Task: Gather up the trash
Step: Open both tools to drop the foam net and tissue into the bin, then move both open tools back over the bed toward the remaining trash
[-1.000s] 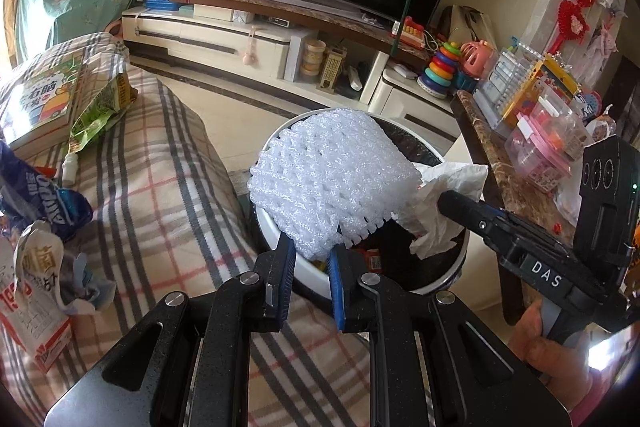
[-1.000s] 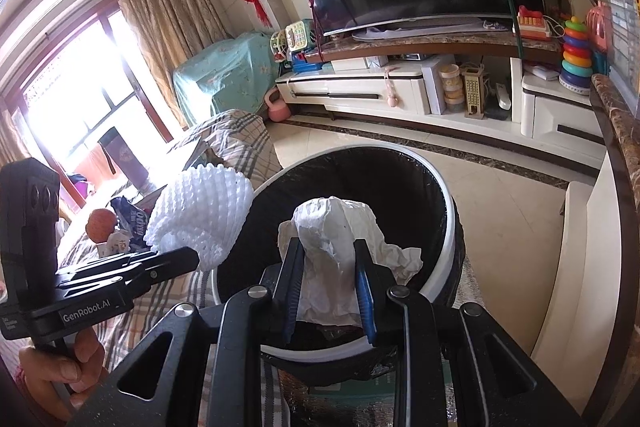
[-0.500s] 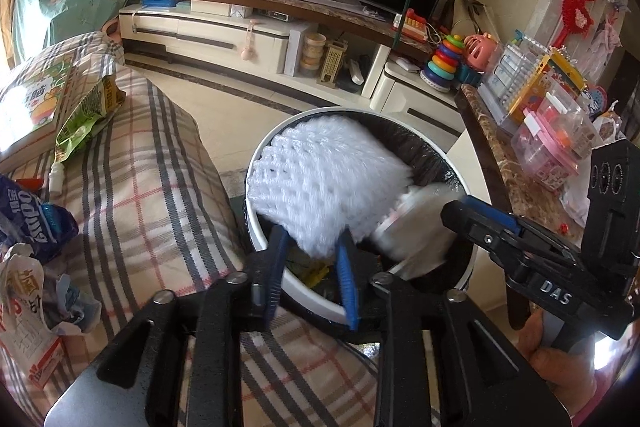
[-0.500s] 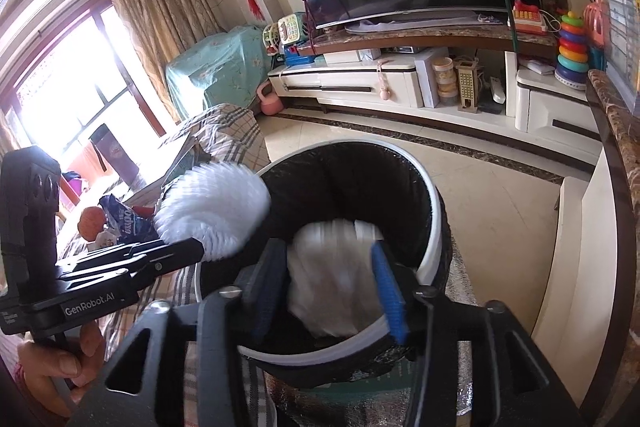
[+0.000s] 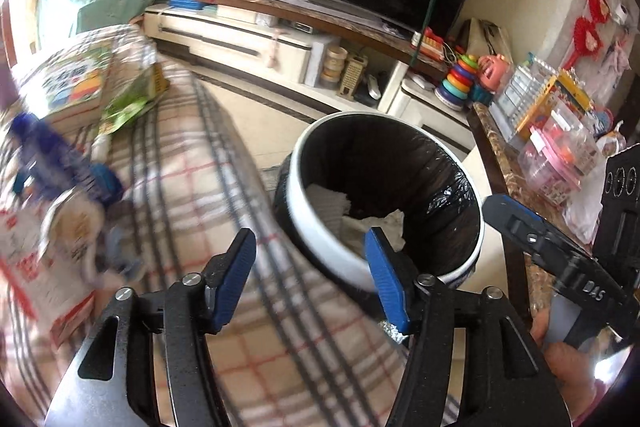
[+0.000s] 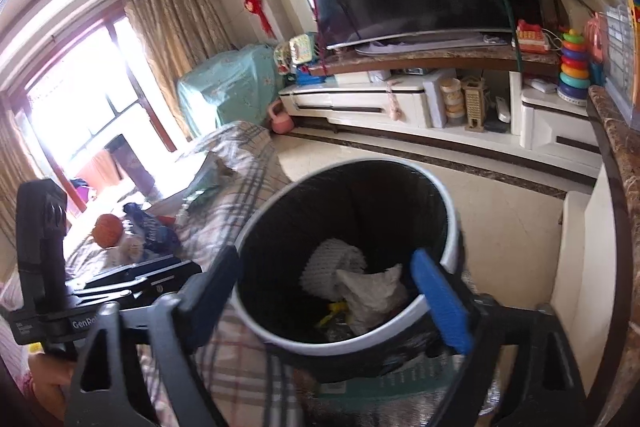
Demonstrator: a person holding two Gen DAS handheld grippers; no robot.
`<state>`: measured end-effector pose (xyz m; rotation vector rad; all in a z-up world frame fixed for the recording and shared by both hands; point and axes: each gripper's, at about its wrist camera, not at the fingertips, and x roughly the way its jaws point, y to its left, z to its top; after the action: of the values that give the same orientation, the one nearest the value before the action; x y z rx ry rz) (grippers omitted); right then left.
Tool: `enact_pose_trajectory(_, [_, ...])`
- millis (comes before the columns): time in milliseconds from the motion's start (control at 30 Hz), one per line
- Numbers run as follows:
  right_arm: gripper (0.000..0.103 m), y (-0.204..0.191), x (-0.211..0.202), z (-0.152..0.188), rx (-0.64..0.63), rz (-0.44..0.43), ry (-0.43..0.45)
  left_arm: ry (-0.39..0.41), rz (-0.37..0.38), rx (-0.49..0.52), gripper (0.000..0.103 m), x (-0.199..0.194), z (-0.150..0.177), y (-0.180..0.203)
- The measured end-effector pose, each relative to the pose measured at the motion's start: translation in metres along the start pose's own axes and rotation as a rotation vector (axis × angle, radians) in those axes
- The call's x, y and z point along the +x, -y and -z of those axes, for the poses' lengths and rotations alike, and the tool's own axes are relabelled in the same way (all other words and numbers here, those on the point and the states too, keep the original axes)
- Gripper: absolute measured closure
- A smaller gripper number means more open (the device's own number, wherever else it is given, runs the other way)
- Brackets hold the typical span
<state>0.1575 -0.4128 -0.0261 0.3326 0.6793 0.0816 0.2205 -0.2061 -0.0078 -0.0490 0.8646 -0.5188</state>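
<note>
We are holding two claws over one trash bin (image 6: 450, 223), lined with one black bag. The left claw (image 5: 310, 277) is gaping wide with nothing between its blue pads, above the bin's near rim and the plaid cover (image 5: 192, 163). The right claw (image 6: 332, 291) is spreading wide too, carrying nothing. Two white pieces are lying inside the bin, touching: one foam net (image 6: 334, 263) and one crumpled tissue (image 6: 370, 291). More wrappers (image 5: 52, 195) are lying blurred on the cover.
</note>
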Motion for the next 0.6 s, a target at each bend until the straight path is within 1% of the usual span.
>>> enact_pose_trajectory(33, [0.007, -0.004, 0.000, 0.001, -0.003, -0.007, 0.000, 0.006, -0.004, -0.011, 0.044, -0.005, 0.003, -0.004])
enact_pose_trajectory(167, [0.006, -0.024, 0.001, 0.009, -0.027, -0.028, -0.021, 0.028, -0.028, -0.048, 0.044, -0.027, 0.019, -0.022])
enact_pose_trajectory(233, [0.004, -0.031, 0.002, 0.013, -0.029, -0.037, -0.033, 0.031, -0.028, -0.074, 0.041, -0.036, 0.028, -0.033])
enact_pose_trajectory(367, [0.002, -0.050, 0.007, 0.023, -0.029, -0.060, -0.063, 0.035, -0.050, -0.116, 0.041, -0.053, 0.044, -0.054])
enact_pose_trajectory(467, [0.002, -0.070, 0.009, 0.031, -0.088, -0.074, -0.075, 0.044, -0.080, -0.164, 0.041, -0.067, 0.058, -0.076])
enact_pose_trajectory(567, [0.002, -0.090, 0.009, 0.041, -0.139, -0.077, -0.063, 0.047, -0.111, -0.209, 0.041, -0.077, 0.072, -0.097])
enact_pose_trajectory(600, [0.002, -0.096, 0.009, 0.044, -0.143, -0.092, -0.052, 0.047, -0.121, -0.221, 0.041, -0.080, 0.076, -0.102])
